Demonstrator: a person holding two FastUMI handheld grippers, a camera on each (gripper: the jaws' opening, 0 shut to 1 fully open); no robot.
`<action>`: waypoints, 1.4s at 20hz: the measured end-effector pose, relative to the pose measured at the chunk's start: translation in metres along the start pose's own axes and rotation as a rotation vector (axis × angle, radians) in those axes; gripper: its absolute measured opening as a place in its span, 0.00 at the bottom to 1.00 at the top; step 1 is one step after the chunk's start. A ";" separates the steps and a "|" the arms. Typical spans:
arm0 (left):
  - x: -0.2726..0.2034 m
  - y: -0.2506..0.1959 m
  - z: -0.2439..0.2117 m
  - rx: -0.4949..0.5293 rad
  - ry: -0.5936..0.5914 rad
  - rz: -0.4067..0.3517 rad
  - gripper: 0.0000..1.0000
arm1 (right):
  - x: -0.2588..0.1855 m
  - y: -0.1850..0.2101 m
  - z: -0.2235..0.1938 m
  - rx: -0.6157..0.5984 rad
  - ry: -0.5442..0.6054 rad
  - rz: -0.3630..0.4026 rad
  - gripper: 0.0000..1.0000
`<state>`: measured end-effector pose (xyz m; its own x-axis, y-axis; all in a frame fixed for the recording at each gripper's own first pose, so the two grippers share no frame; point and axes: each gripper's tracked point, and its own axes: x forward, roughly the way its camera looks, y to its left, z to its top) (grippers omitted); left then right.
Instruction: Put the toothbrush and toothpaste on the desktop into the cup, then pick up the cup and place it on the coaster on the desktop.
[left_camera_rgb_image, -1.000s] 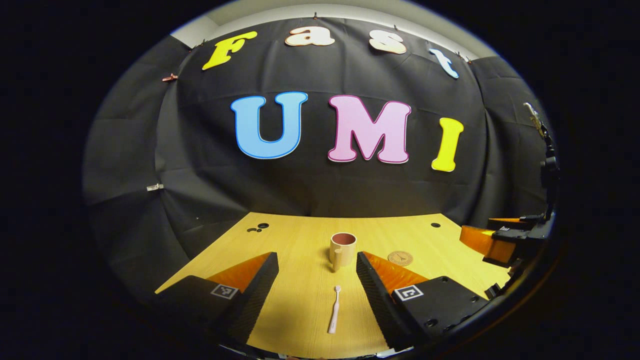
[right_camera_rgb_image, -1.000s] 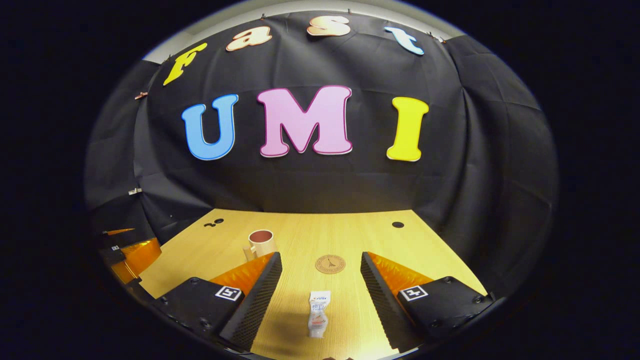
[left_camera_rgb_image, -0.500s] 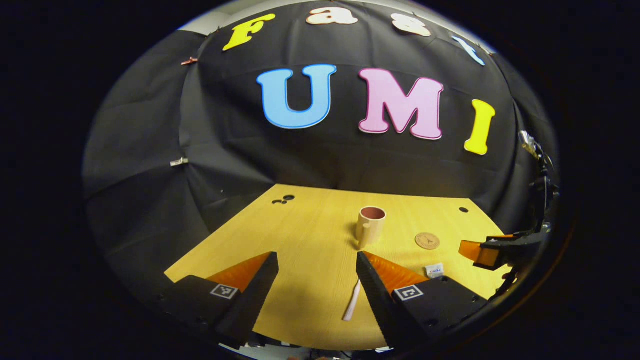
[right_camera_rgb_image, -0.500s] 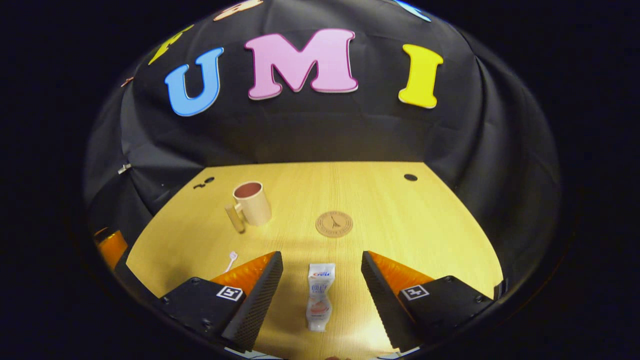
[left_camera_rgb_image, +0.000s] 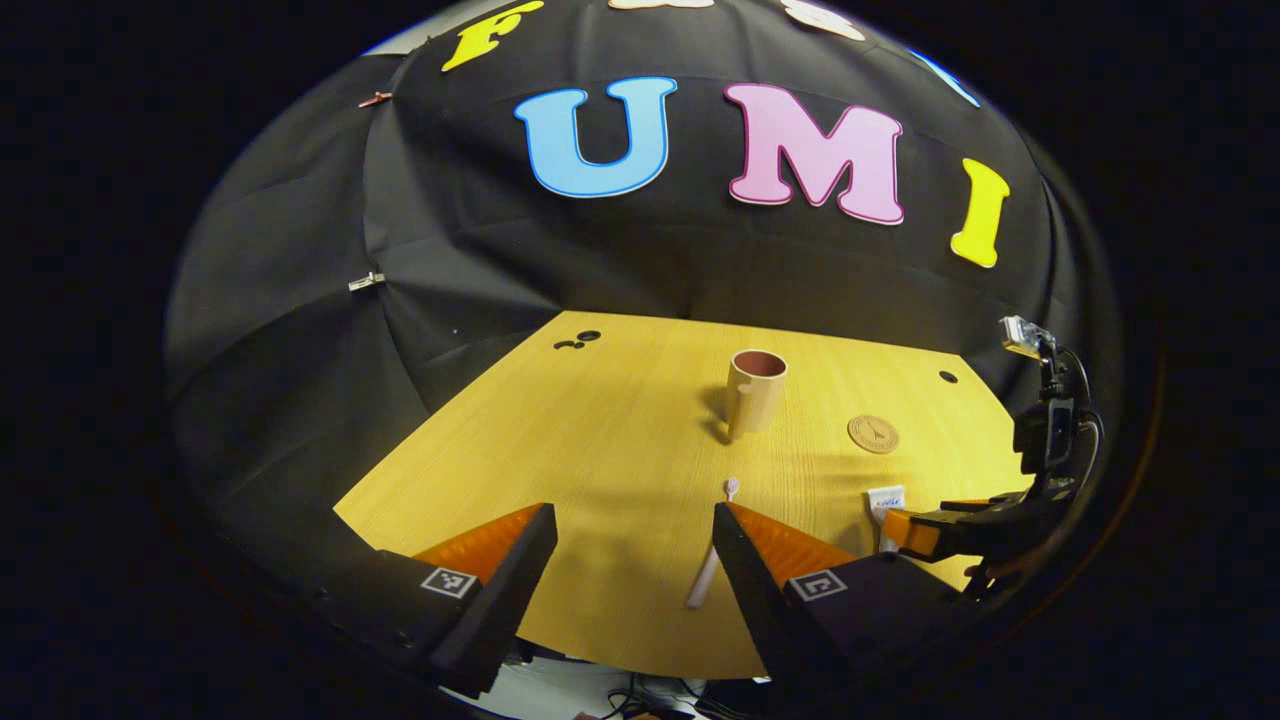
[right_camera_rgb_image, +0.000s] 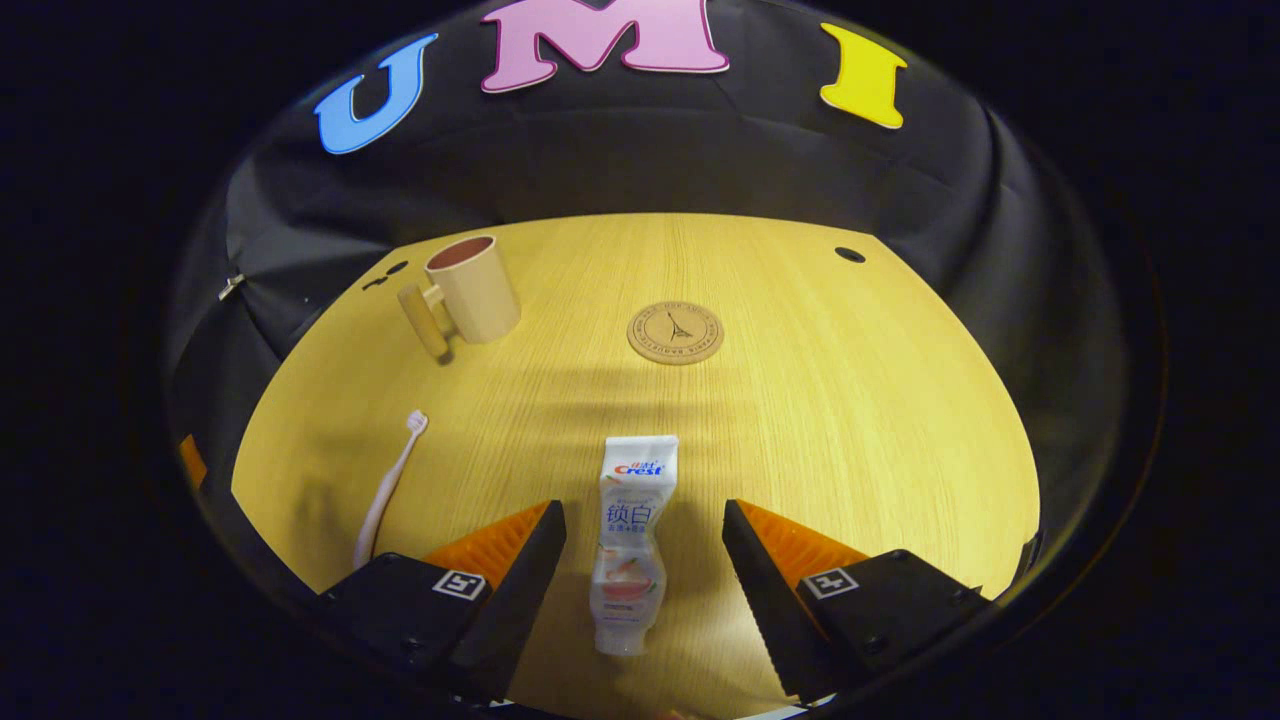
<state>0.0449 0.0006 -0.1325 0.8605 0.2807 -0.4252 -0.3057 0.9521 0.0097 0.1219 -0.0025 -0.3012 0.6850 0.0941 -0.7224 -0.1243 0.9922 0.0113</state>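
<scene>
Right gripper view: toothbrush (right_camera_rgb_image: 388, 487) left of toothpaste (right_camera_rgb_image: 631, 540); cup (right_camera_rgb_image: 470, 290), coaster (right_camera_rgb_image: 676, 332) behind.

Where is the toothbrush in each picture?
Left gripper view: the toothbrush lies low at centre, just inside the tool's right finger.
Right gripper view: the toothbrush lies at lower left, outside the left finger.
Shared landmark: the cup stands farther back on the desk.
</scene>
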 end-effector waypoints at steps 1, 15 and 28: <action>0.000 -0.002 -0.005 0.001 0.012 0.000 0.98 | 0.005 0.000 -0.003 -0.009 0.010 -0.004 0.98; -0.010 -0.003 -0.025 -0.017 0.060 -0.002 0.98 | 0.025 0.011 -0.023 -0.026 0.171 -0.005 0.61; -0.020 -0.013 -0.036 -0.033 0.028 -0.041 0.98 | 0.015 0.012 -0.027 -0.027 0.253 0.083 0.30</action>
<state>0.0175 -0.0219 -0.1567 0.8609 0.2372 -0.4502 -0.2838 0.9581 -0.0379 0.1116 0.0082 -0.3305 0.4708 0.1480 -0.8697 -0.1940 0.9791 0.0617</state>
